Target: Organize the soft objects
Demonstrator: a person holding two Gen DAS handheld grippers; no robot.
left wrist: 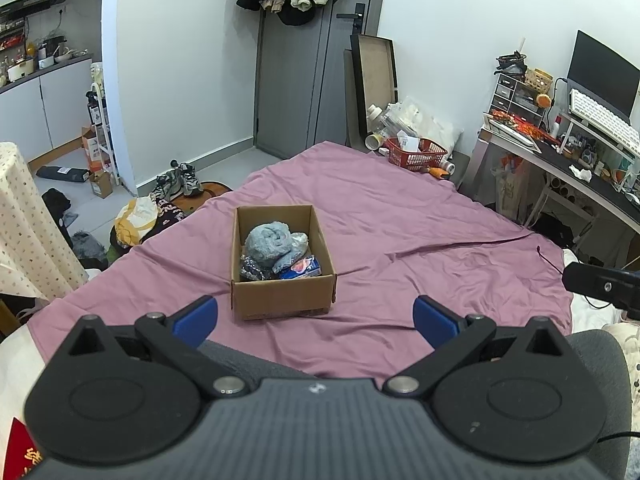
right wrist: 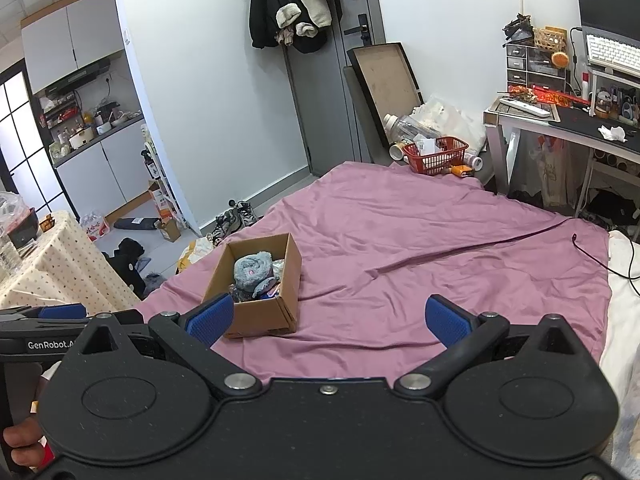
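An open cardboard box (left wrist: 280, 300) (right wrist: 264, 316) stands on the purple bed sheet (left wrist: 420, 232) (right wrist: 420, 240). Inside lie a rolled grey-blue fluffy cloth (left wrist: 269, 240) (right wrist: 252, 266), a dark patterned item (left wrist: 252, 268) and a blue packet (left wrist: 302, 268). My left gripper (left wrist: 316, 316) is open and empty, hovering just in front of the box. My right gripper (right wrist: 330, 318) is open and empty too, nearer than the box and to its right. The left gripper's body (right wrist: 44, 332) shows at the left edge of the right wrist view.
A red basket (left wrist: 416, 154) (right wrist: 436, 156) with clutter sits past the sheet's far corner. A desk (left wrist: 568, 160) (right wrist: 560, 124) stands on the right, a cloth-covered table (left wrist: 24, 216) (right wrist: 52, 264) on the left. Shoes and clothes lie on the floor beside the bed.
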